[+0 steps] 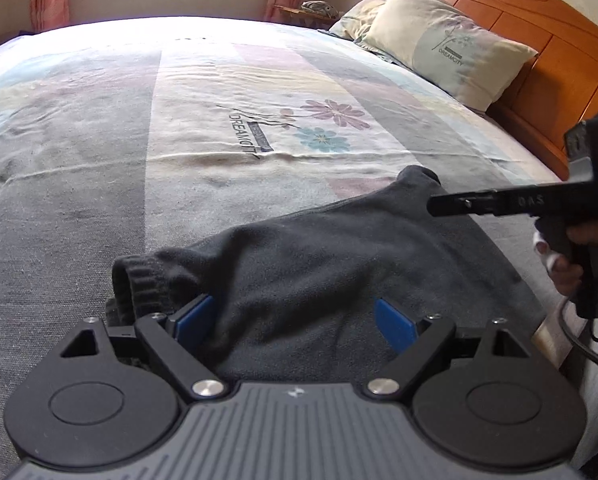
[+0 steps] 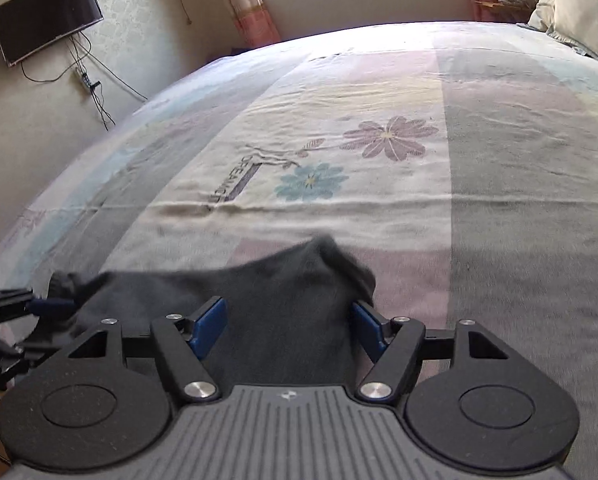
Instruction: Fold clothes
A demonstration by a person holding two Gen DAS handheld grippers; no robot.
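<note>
Nearest the lens in both wrist views are the tongs themselves, black housings filling the bottom of each frame with blue pads spread apart. Beyond them the bed, in a faded striped sheet with printed flowers, fills most of both pictures, with a pillow against the wooden headboard in the upper right of the left wrist view and a wall-hung television in the upper left of the right wrist view. A dark grey knit garment lies bunched near the bed's near edge, low in the centre of both frames, its ribbed cuff curled up at the lower left of the left wrist view. Left tongs stand open, with the cloth lying between the pads but not pinched. Right tongs are likewise open over the same garment, gripping nothing; in the left view they enter from the right edge, carried by a hand, and reach towards the garment's raised peak. Judging by the lumpy, unflattened heap, the work is at its start: the piece is not yet spread. The next move probably calls for each pair to close on a separate edge, then pull apart so the cloth lies flat on the sheet before any fold.
</note>
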